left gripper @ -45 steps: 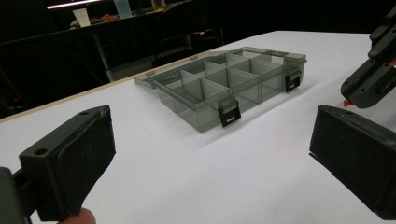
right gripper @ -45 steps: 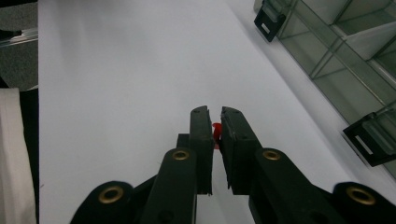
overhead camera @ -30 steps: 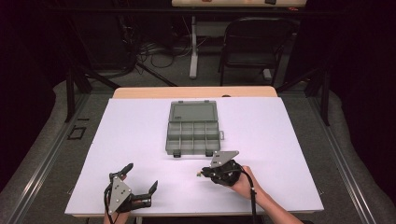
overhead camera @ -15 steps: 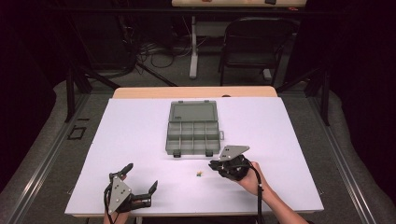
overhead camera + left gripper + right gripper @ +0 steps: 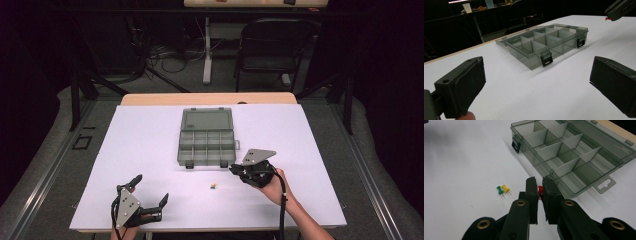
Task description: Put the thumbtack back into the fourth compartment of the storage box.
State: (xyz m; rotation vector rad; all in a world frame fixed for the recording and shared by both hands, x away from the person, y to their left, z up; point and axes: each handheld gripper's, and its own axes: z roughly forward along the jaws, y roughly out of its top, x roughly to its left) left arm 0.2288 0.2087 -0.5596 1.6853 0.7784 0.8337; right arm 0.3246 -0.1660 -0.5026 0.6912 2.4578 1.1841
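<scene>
One red pushpin [image 5: 540, 190] sits pinched between the jaws of the right gripper [image 5: 539, 185], poised at the near right corner of the open organizer box [image 5: 574, 157], whose compartments lie just beyond the tips (left gripper [image 5: 150, 190], jaws wide and empty, sits farther off); green pushpin [image 5: 499, 189] and yellow pushpin [image 5: 505, 188] lie on the table [image 5: 461, 170]

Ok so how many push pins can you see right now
3. A red pin is pinched in the right gripper, near the open box. A green pin and a yellow pin lie side by side on the table. None show in the box.
</scene>
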